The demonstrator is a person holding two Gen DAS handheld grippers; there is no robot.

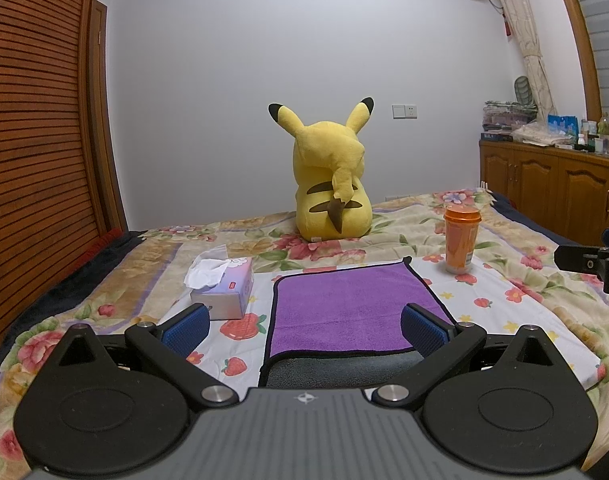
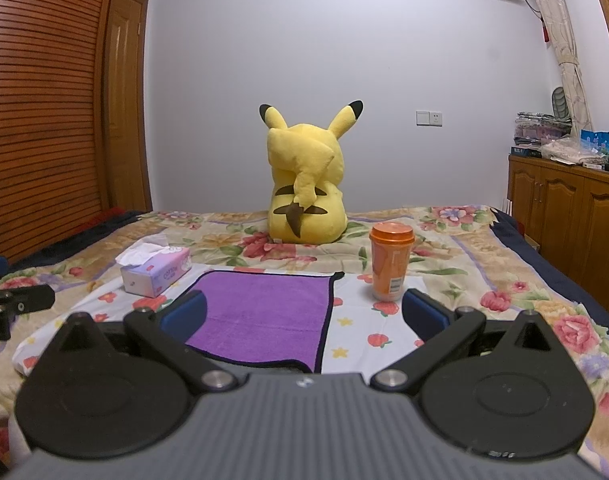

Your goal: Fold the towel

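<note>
A purple towel (image 1: 344, 308) with a dark edge lies flat on the bed, its near part folded over to show a grey underside (image 1: 344, 372). It also shows in the right wrist view (image 2: 264, 312). My left gripper (image 1: 304, 328) is open above the towel's near edge, with its blue pads (image 1: 186, 330) on either side of it. My right gripper (image 2: 304, 316) is open over the towel's near right corner. Both are empty. The right gripper's tip shows at the right edge of the left wrist view (image 1: 592, 264).
A tissue box (image 1: 224, 288) stands left of the towel. An orange cup (image 1: 460, 240) stands at its far right corner. A yellow plush toy (image 1: 332, 184) sits further back. A wooden wardrobe (image 1: 36, 120) is on the left, a cabinet (image 1: 552, 184) on the right.
</note>
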